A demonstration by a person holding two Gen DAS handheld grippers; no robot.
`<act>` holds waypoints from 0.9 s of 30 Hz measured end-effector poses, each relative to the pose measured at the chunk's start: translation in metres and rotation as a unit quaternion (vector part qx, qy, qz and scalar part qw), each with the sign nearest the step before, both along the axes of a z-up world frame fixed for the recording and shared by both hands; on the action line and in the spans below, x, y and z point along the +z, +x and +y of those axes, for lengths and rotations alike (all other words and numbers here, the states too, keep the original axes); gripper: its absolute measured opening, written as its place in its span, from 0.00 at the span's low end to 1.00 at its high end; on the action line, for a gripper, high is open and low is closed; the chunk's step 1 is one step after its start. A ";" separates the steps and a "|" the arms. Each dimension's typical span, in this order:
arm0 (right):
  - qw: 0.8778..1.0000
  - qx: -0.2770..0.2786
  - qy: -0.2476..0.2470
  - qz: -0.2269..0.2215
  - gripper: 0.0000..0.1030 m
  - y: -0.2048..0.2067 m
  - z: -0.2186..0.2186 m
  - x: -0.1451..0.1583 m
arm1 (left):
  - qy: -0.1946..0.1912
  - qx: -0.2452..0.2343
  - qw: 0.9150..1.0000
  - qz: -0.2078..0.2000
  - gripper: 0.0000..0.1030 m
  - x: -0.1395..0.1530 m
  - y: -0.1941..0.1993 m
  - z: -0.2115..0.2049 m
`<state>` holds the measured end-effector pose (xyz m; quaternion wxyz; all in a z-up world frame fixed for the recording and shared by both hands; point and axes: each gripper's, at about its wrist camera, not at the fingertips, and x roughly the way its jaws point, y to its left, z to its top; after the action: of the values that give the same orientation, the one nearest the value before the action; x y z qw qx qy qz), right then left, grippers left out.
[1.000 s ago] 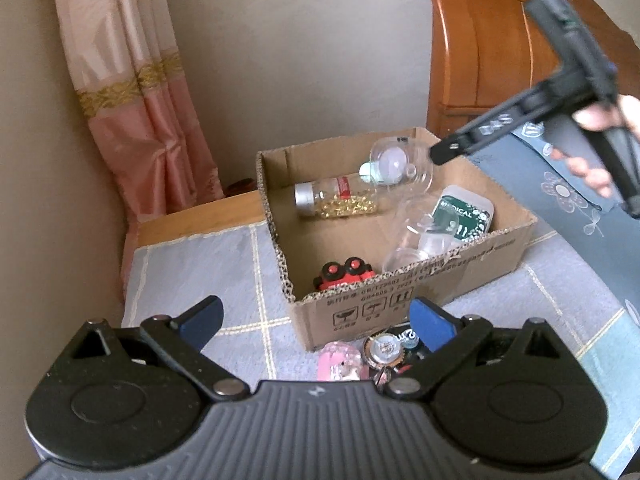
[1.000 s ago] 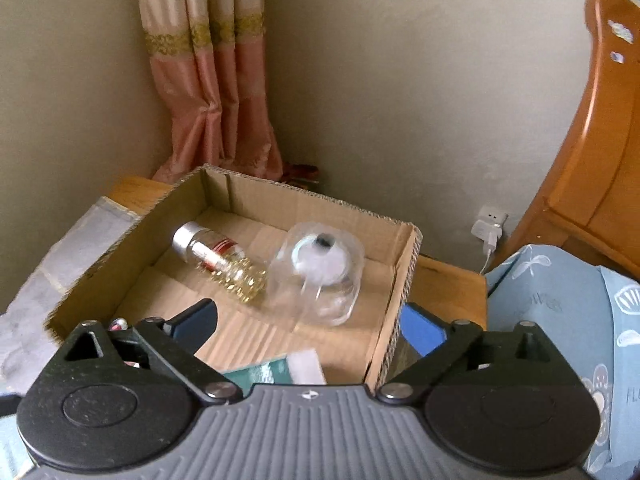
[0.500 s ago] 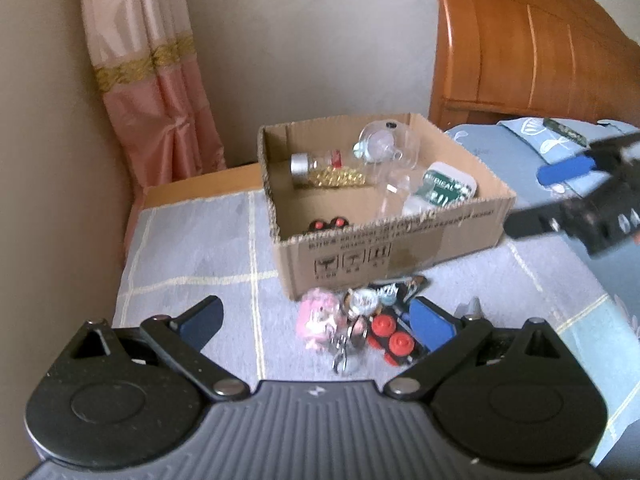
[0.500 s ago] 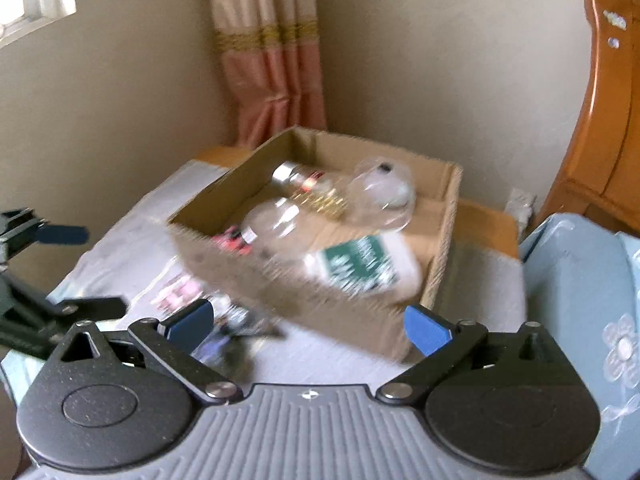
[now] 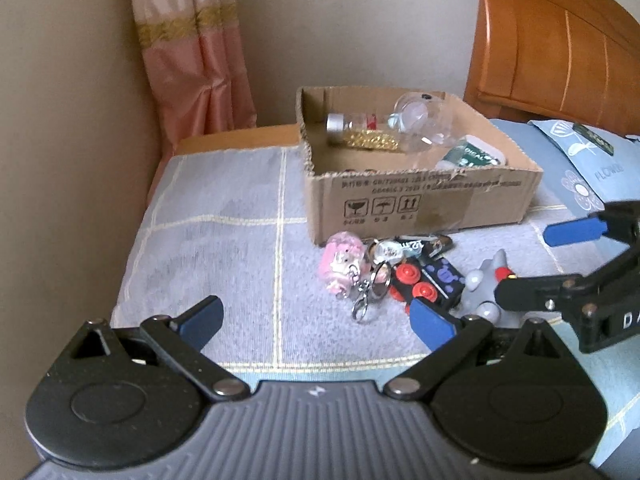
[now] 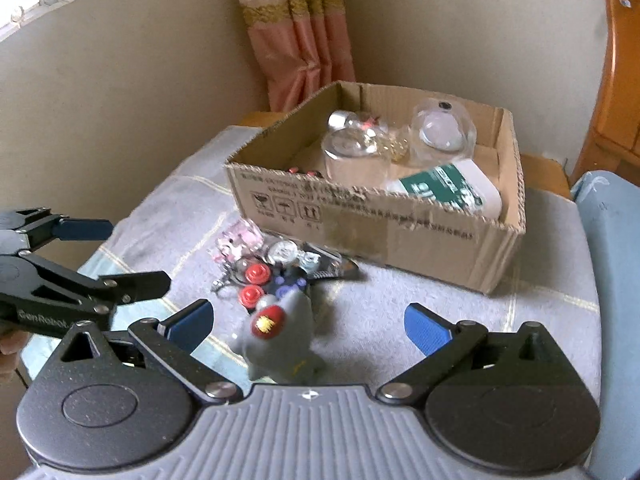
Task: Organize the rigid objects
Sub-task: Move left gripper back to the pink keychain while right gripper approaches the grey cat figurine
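Observation:
A cardboard box (image 5: 420, 196) (image 6: 384, 232) stands on the grey cloth and holds a capped bottle of gold beads (image 5: 360, 132), clear glass domes (image 6: 442, 132) and a green-and-white case (image 6: 452, 192). In front of it lie a pink charm (image 5: 342, 262) (image 6: 236, 242), key rings, a red-wheeled black toy (image 5: 412, 284) (image 6: 256, 280) and a grey figurine (image 5: 482, 284) (image 6: 280, 336). My left gripper (image 5: 316, 316) is open and empty, short of the pile. My right gripper (image 6: 308, 326) is open, with the figurine between its fingers, not clamped.
The grey checked cloth (image 5: 224, 240) covers a small table against a beige wall. A pink curtain (image 5: 192, 52) hangs at the back left. A wooden headboard (image 5: 560, 40) and blue bedding (image 5: 580, 168) are on the right.
Both grippers have drawn back from the box and dropped low. The right gripper left the box interior and now straddles the grey figurine. The pile in front of the box has come into view.

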<state>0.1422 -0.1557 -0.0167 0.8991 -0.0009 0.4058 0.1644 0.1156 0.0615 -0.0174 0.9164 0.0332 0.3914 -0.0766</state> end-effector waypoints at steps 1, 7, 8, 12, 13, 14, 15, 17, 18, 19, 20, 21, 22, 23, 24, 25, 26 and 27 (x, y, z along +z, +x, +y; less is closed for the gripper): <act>1.000 -0.005 -0.002 0.000 1.00 -0.001 -0.002 -0.002 | 0.000 0.003 1.000 0.003 0.96 -0.002 0.001 0.000; 0.999 -0.036 0.008 -0.007 1.00 -0.007 -0.027 -0.007 | -0.003 0.003 1.000 0.011 0.96 -0.011 0.003 0.000; 0.999 -0.043 0.012 -0.007 1.00 -0.007 -0.032 -0.007 | -0.002 0.003 1.000 0.011 0.96 -0.012 0.003 -0.001; 0.997 -0.070 0.008 -0.020 1.00 -0.013 -0.052 -0.006 | -0.003 -0.001 1.000 0.011 0.96 -0.015 0.007 -0.004; 0.997 -0.078 0.006 -0.022 1.00 -0.015 -0.057 -0.007 | -0.003 -0.004 1.000 0.012 0.96 -0.015 0.007 -0.006; 0.996 -0.083 0.004 -0.022 1.00 -0.016 -0.062 -0.008 | -0.003 -0.006 1.000 0.014 0.96 -0.017 0.009 -0.006; 0.996 -0.087 0.005 -0.023 1.00 -0.017 -0.067 -0.009 | -0.002 -0.009 1.000 0.016 0.96 -0.019 0.010 -0.007; 0.995 -0.096 0.011 -0.024 1.00 -0.017 -0.077 -0.012 | 0.001 -0.010 1.000 0.019 0.96 -0.022 0.014 -0.010; 0.994 -0.103 0.011 -0.022 1.00 -0.017 -0.081 -0.013 | 0.001 -0.010 1.000 0.020 0.96 -0.024 0.015 -0.010; 0.994 -0.110 0.008 -0.021 1.00 -0.015 -0.085 -0.015 | 0.000 -0.010 1.000 0.022 0.96 -0.025 0.017 -0.011; 0.993 -0.117 0.003 -0.020 1.00 -0.014 -0.089 -0.016 | -0.002 -0.009 1.000 0.024 0.96 -0.027 0.018 -0.010; 0.992 -0.124 -0.005 -0.018 1.00 -0.012 -0.092 -0.017 | -0.004 -0.009 1.000 0.026 0.96 -0.028 0.019 -0.010; 0.992 -0.129 -0.013 -0.015 1.00 -0.010 -0.094 -0.019 | -0.005 -0.010 1.000 0.027 0.96 -0.029 0.020 -0.011; 0.991 -0.131 -0.021 -0.014 1.00 -0.008 -0.095 -0.022 | -0.005 -0.011 1.000 0.029 0.96 -0.030 0.020 -0.011; 0.990 -0.135 -0.028 -0.015 1.00 -0.009 -0.097 -0.024 | -0.005 -0.012 0.999 0.030 0.96 -0.031 0.021 -0.011; 0.991 -0.133 -0.030 -0.014 1.00 -0.009 -0.099 -0.026 | -0.005 -0.014 0.999 0.030 0.96 -0.032 0.021 -0.011; 0.992 -0.126 -0.024 -0.011 1.00 -0.011 -0.100 -0.027 | -0.004 -0.015 0.999 0.031 0.96 -0.034 0.022 -0.011; 0.993 -0.118 -0.015 -0.011 1.00 -0.013 -0.100 -0.028 | -0.002 -0.016 0.999 0.033 0.96 -0.035 0.023 -0.010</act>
<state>0.1290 -0.2559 -0.0448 0.9163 0.0314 0.3959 0.0513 0.1386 0.0513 -0.0524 0.9019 0.0347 0.4204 -0.0931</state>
